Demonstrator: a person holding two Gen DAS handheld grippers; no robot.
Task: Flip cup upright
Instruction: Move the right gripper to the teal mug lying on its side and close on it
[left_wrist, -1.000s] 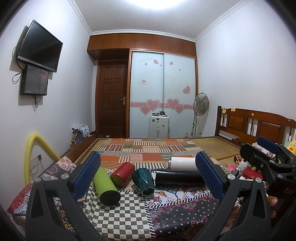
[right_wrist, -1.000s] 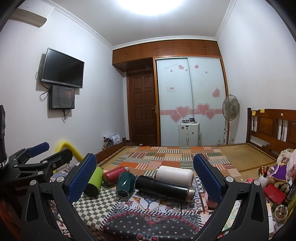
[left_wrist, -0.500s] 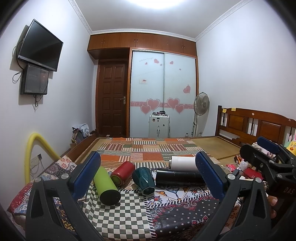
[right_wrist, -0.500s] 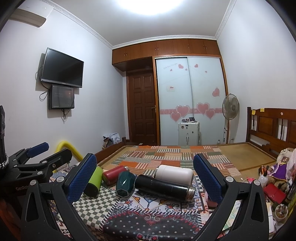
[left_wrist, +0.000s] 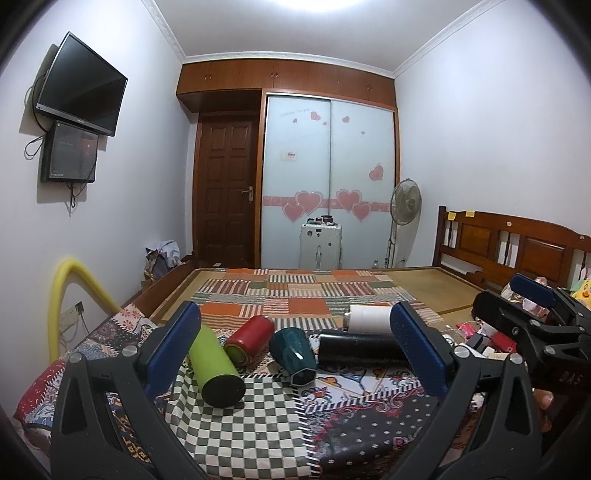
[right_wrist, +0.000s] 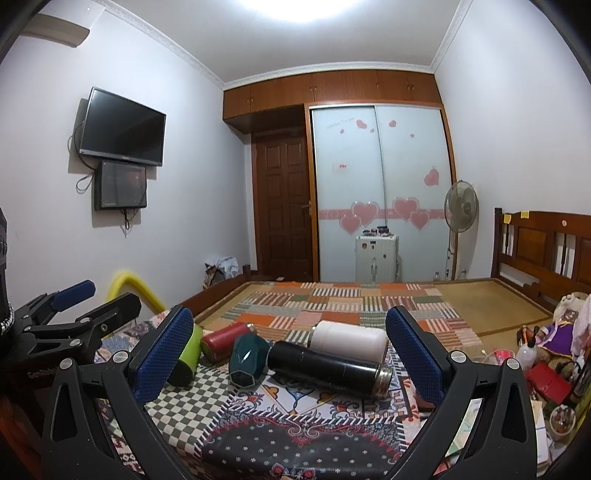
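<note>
Lime bottle (left_wrist: 216, 363), red bottle (left_wrist: 249, 338), teal cup (left_wrist: 293, 352), checked cloth (left_wrist: 240, 432).

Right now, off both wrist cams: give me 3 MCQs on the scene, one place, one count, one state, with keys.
1. What lies directly between the green bottle and the teal cup?
A. red bottle
B. white bottle
C. black flask

2. How many vessels lie on the patterned cloth?
A. three
B. five
C. seven

3. What state are the two hand-held grippers in?
A. both open, holding nothing
B. left shut on the cup
C. right shut on the flask

Answers:
1. A, the red bottle sits between them.
2. B, adding the black flask and white bottle makes five.
3. A, the left hand-held gripper and right hand-held gripper both show spread fingers with nothing between.
</note>
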